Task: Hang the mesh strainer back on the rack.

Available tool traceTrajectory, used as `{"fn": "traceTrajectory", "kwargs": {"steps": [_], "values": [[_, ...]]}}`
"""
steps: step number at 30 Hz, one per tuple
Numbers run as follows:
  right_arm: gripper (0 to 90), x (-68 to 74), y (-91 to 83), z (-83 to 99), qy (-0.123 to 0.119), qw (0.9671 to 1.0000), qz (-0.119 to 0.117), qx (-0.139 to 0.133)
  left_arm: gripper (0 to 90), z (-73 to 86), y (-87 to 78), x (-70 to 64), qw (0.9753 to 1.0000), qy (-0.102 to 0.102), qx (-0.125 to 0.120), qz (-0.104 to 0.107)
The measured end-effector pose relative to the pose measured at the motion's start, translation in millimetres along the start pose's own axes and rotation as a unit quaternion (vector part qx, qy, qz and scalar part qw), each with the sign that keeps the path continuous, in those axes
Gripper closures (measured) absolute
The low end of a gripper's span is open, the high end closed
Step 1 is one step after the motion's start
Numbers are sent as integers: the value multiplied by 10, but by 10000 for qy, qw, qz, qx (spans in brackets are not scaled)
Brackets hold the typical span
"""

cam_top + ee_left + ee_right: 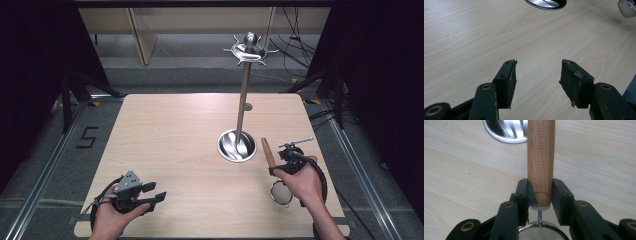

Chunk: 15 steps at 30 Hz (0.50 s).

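Near left corner of the bench (165, 120): left tool (150, 194) held in the person's left hand (112, 217), low over the wood, jaws pointing toward the right edge. In the left gripper view its jaws stand wide apart with bare wood between the pads (506, 82); nothing gripped.

Right of centre: a round steel base dish (236, 146) sits on the bench, with a tall steel pole (243, 97) rising from it to a hooked crown (250, 50) at the top.

Just right of the dish, toward the near right corner: right tool (274, 165) in the right hand (300, 182). Its jaws are clamped on the wooden handle (541, 162) of a small mesh strainer (281, 194). Handle is stamped "KITCHEN TOOL" and points away toward the far edge, tip near the dish rim. Strainer's mesh bowl (542, 231) hangs on the near side of the jaws, below the hand. Cannot tell whether the bowl touches the bench.
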State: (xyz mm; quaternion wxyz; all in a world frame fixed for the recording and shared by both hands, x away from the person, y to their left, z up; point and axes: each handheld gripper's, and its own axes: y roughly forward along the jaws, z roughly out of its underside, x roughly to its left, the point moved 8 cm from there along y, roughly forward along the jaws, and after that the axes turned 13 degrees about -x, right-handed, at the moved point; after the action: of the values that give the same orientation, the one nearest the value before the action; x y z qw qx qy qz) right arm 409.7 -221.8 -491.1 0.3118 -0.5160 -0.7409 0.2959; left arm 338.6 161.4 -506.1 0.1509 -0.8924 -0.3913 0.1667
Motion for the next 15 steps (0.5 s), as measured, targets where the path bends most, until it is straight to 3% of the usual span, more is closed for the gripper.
{"fn": "traceTrajectory", "kwargs": {"steps": [3,5,7,9,10,15], "values": [[694,-4,-5,-21,3,9999,11,-110,453,-1,-1,1,10000,-1,-2,2],[694,-4,-15,-58,14,9994,-233,-271,453,-1,2,-3,10000,-5,-3,7],[693,-10,-43,-85,67,9991,-273,-328,452,0,3,-3,10000,-14,-5,5],[694,-65,-54,-126,-261,9977,-280,-565,451,2,6,-3,10000,-36,-2,9],[694,-111,-73,-128,-336,9979,3,-548,451,2,6,-3,10000,-36,-2,9],[694,-143,-76,-143,-317,9976,-48,-615,450,2,1,-2,10000,-10,29,-8]]}}
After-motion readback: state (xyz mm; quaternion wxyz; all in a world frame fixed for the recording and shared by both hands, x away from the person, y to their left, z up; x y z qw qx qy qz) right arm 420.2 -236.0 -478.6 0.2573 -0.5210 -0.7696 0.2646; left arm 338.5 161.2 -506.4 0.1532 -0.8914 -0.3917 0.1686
